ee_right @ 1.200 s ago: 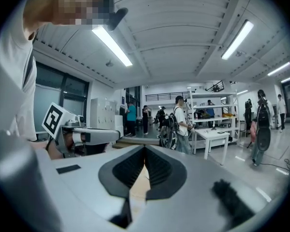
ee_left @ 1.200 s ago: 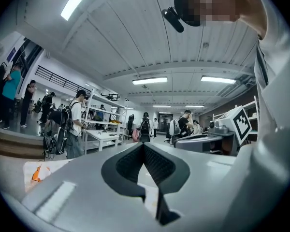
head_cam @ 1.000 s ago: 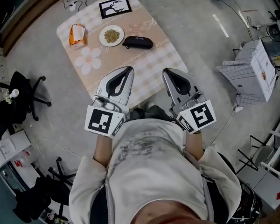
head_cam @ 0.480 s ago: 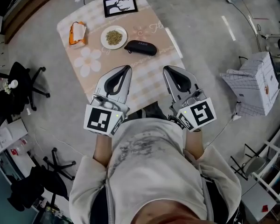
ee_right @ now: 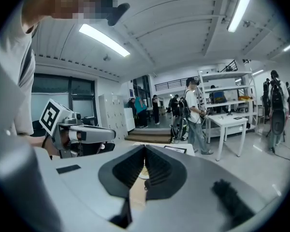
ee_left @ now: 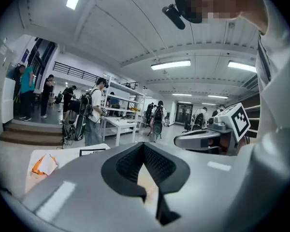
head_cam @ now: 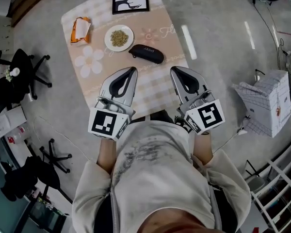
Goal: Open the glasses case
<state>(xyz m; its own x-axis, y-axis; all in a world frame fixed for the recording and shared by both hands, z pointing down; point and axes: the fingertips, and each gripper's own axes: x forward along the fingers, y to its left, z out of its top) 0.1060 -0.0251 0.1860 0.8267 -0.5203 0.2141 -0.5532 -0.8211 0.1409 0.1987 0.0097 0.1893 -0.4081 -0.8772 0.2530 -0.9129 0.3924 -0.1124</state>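
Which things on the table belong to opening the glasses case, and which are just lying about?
Job: glasses case; left gripper, shut, empty; right gripper, shut, empty.
Lying about: plate of seeds; orange packet; framed picture.

The cloth (head_cam: 172, 45) is showing pink-beige checks with white flowers (head_cam: 87, 64); the case (head_cam: 146, 54) is looking black, the plate (head_cam: 109, 32) white, the packet (head_cam: 80, 29) orange, the picture (head_cam: 130, 2) black-and-white.

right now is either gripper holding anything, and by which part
Nothing is held. The left gripper and the right gripper are both shut with nothing in them, clear of the glasses case, which lies on the table.
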